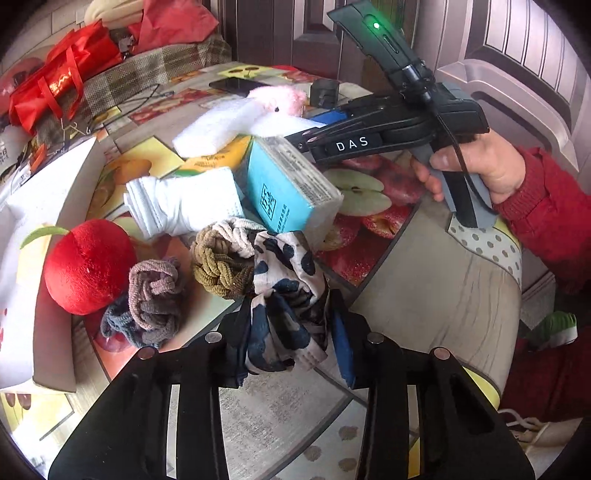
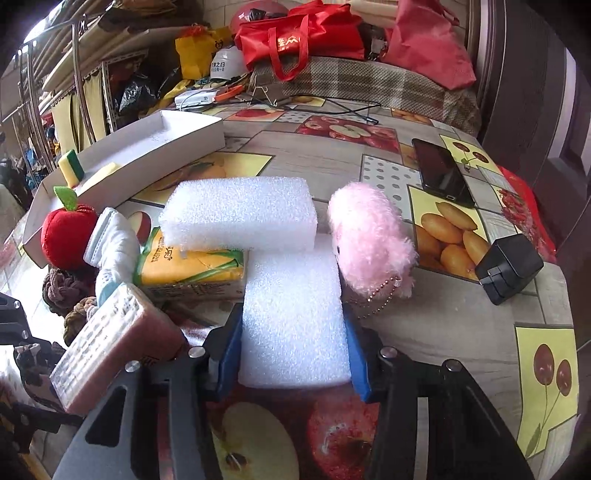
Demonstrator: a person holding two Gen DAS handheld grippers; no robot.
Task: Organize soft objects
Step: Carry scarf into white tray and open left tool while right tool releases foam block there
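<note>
My left gripper [image 1: 291, 328] is shut on a spotted cloth scrunchie [image 1: 284, 291]. Beside it lie an olive and cream braided hair tie [image 1: 221, 258], a mauve hair tie [image 1: 155, 295], a red plush apple [image 1: 86, 266], a rolled white sock [image 1: 184, 203] and a blue tissue pack [image 1: 284, 188]. My right gripper [image 2: 293, 343] is shut on a white foam block [image 2: 293, 321]. A second foam block [image 2: 240, 214] rests on a yellow tissue pack [image 2: 192, 269]. A pink plush toy [image 2: 369, 240] lies right of the held block. The right gripper also shows in the left wrist view [image 1: 306, 138].
A white cardboard tray [image 2: 147, 155] with yellow-green sponges [image 2: 72, 168] stands at the left. A phone [image 2: 441, 171] and a black charger [image 2: 509, 267] lie at the right. Red bags [image 2: 303, 33] and cables sit at the back. The table edge [image 1: 480, 295] runs at the right.
</note>
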